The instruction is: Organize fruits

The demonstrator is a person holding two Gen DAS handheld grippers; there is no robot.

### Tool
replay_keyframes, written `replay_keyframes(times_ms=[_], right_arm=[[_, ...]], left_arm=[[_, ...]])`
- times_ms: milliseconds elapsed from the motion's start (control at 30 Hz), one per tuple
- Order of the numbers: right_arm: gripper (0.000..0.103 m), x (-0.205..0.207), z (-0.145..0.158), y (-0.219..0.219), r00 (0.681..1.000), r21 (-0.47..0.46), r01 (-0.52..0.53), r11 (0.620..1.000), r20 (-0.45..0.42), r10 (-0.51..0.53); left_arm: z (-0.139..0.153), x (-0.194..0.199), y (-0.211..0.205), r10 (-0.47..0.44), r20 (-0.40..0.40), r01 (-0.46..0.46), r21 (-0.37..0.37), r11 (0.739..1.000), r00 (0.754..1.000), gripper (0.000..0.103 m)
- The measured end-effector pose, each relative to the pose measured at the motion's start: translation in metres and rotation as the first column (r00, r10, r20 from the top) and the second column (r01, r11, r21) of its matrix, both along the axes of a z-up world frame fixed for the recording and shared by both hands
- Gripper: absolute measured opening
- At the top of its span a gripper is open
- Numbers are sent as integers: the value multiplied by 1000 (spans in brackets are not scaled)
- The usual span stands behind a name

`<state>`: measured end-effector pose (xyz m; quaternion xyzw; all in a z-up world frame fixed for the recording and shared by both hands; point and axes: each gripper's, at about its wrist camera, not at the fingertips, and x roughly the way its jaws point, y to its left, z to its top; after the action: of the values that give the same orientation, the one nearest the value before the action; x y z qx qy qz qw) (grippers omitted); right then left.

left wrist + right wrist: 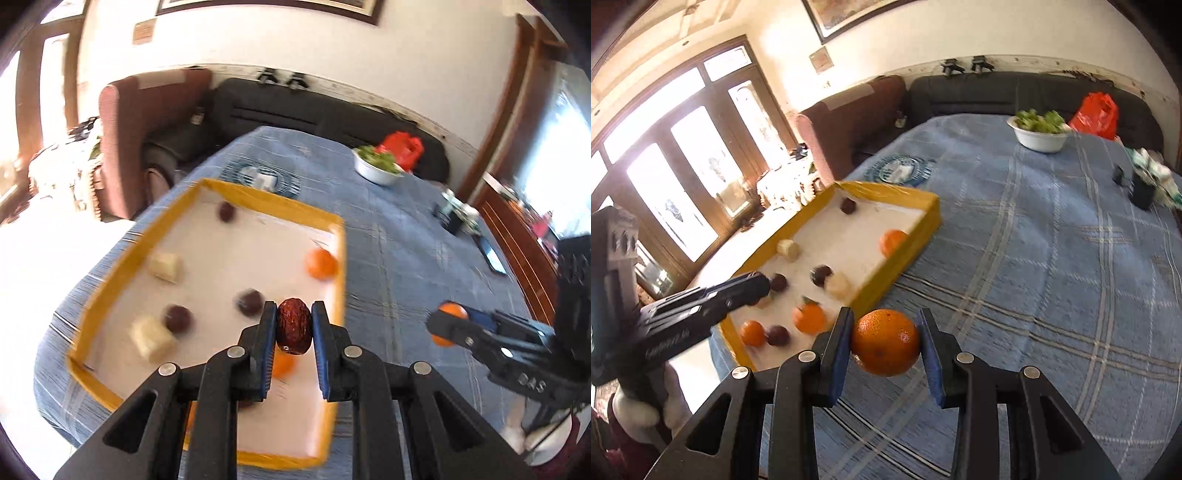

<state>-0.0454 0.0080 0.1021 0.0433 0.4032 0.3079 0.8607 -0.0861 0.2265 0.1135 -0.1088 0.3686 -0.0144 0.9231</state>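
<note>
Left tongs (294, 326) clenched on a wrinkled red date (293, 326), held clear above the near right part of the yellow-rimmed tray (208, 186), long axis upright between the pads; right tongs (885, 341) clamped on an orange (885, 341), raised over the blue cloth (1052, 277) just off the tray's near right corner. Carrying step, seemingly: both fruits lifted, no sorting spot evident. Next, probably a steady carry to each fruit's place, then a low release against rolling.
</note>
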Motion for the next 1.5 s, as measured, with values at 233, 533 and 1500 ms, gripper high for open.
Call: replay_keyframes(times_ms=[233, 533, 1500], right_arm=[[39, 35, 1, 67, 998, 8, -60, 998, -14, 60], [40, 77, -33, 131, 996, -112, -74, 991, -66, 67], [60, 5, -6, 44, 995, -5, 87, 996, 41, -87]], left_arm=[[-15, 50, 59, 103, -77, -105, -20, 994, 992, 18], [-58, 91, 82, 116, -187, -129, -61, 990, 976, 18], [24, -30, 20, 253, 184, -273, 88, 958, 950, 78]])
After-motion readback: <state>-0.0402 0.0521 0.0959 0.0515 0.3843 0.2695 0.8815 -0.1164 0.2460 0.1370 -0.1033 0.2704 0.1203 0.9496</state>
